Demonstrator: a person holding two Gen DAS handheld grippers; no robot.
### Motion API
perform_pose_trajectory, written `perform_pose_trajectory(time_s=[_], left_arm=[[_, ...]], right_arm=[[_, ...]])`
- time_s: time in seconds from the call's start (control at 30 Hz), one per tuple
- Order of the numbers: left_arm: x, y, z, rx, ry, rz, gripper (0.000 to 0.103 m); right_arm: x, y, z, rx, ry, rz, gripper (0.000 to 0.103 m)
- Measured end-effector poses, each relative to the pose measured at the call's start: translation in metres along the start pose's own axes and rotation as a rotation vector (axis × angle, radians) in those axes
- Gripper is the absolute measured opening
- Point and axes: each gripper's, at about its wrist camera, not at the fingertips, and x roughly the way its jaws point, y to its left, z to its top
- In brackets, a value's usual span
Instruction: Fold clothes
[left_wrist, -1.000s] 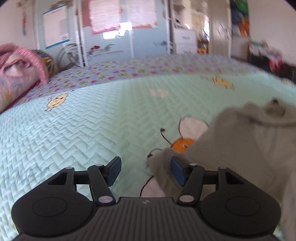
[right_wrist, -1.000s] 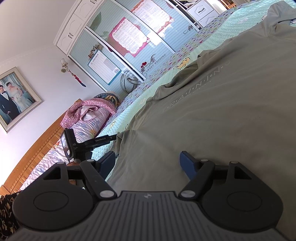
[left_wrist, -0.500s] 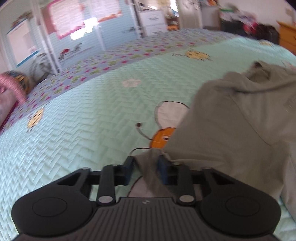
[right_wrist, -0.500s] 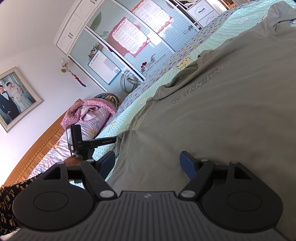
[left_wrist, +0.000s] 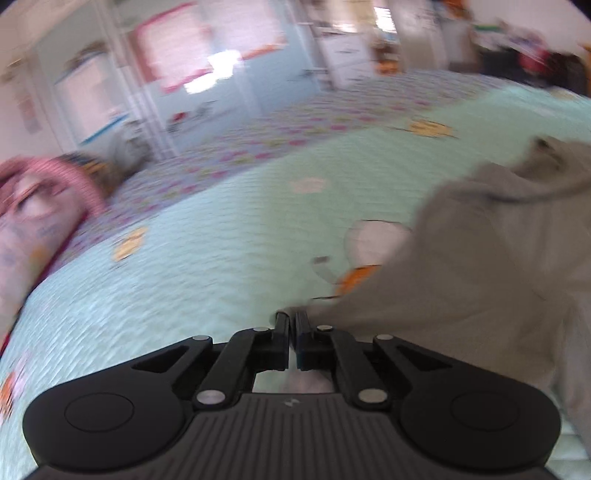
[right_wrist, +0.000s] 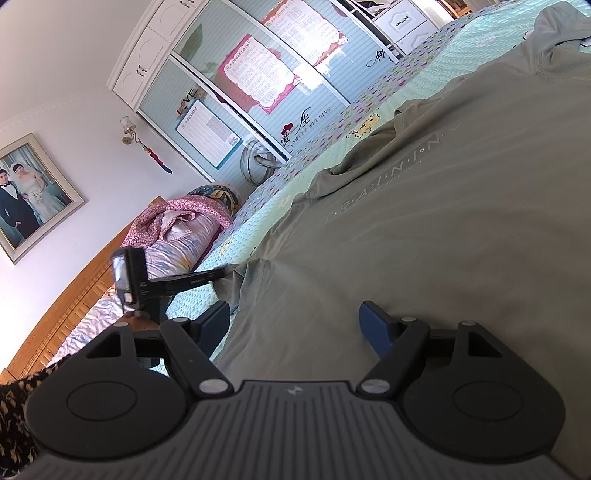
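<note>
A grey T-shirt (right_wrist: 443, 221) with pale lettering lies spread on the mint green bedspread (right_wrist: 424, 74). In the left wrist view its corner (left_wrist: 480, 277) runs from the right down to my left gripper (left_wrist: 291, 321). That gripper's jaws are closing, and the pads pinch the cloth's edge between them. The right wrist view shows the left gripper (right_wrist: 225, 272) at the shirt's left corner. My right gripper (right_wrist: 295, 321) stands open low over the shirt's near edge, with cloth under the gap and neither pad pressing on it.
Rolled pink and floral quilts (right_wrist: 177, 229) lie against a wooden headboard (right_wrist: 74, 302) at the left. A wardrobe with posters (right_wrist: 258, 74) stands beyond the bed. A floral sleeve (right_wrist: 14, 417) shows at the lower left. Bare bedspread (left_wrist: 184, 277) stretches left of the shirt.
The left jaws have come together on the shirt's corner, and that gripper has lifted and swung a little with the cloth. The right gripper has stayed put and open.
</note>
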Motion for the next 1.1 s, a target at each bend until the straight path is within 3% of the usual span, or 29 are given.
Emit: perform_pose_trajectory(time_s=[0.2,0.23,0.27,0.3,0.33,0.37,0.43,0.5,0.57,0.73,0.9,1.1], left_arm=[[0.012,0.020,-0.011,-0.176,0.075,-0.056,0.008],[0.013,0.022,-0.013,-0.209,0.087,-0.054,0.016],[0.014,0.025,-0.015,-0.246,0.096,-0.050,0.034],[0.013,0.032,-0.017,-0.298,0.093,-0.037,0.046],[0.012,0.039,-0.018,-0.349,0.090,-0.022,0.066],[0.009,0.047,-0.020,-0.402,0.089,0.005,0.073],[0.000,0.064,-0.025,-0.532,0.093,0.059,0.073],[-0.012,0.076,-0.033,-0.656,0.094,0.010,0.073],[-0.024,0.077,-0.041,-0.720,0.093,-0.110,0.073],[-0.044,0.049,-0.060,-0.804,0.112,-0.296,0.073],[-0.051,0.032,-0.068,-0.843,0.114,-0.348,0.073],[-0.066,0.022,-0.085,-0.998,0.168,-0.417,0.073]], right_arm=[[0.001,-0.001,0.000,-0.002,0.001,-0.002,0.078],[0.001,-0.001,0.001,-0.002,0.001,-0.002,0.078],[0.001,-0.001,0.000,-0.002,0.001,-0.002,0.078],[0.001,-0.001,0.001,-0.002,0.001,-0.002,0.078],[0.001,-0.001,0.001,-0.002,0.001,-0.002,0.078],[0.001,-0.002,0.001,-0.001,0.001,-0.001,0.078],[0.002,-0.002,0.001,-0.001,0.001,-0.001,0.078],[0.002,-0.002,0.001,0.000,0.001,0.000,0.078],[0.001,-0.002,0.001,0.001,0.001,0.001,0.078],[0.002,-0.003,0.001,0.002,0.000,0.002,0.078],[0.002,-0.003,0.002,0.000,0.002,0.000,0.078],[0.002,-0.002,0.002,-0.001,0.001,0.000,0.078]])
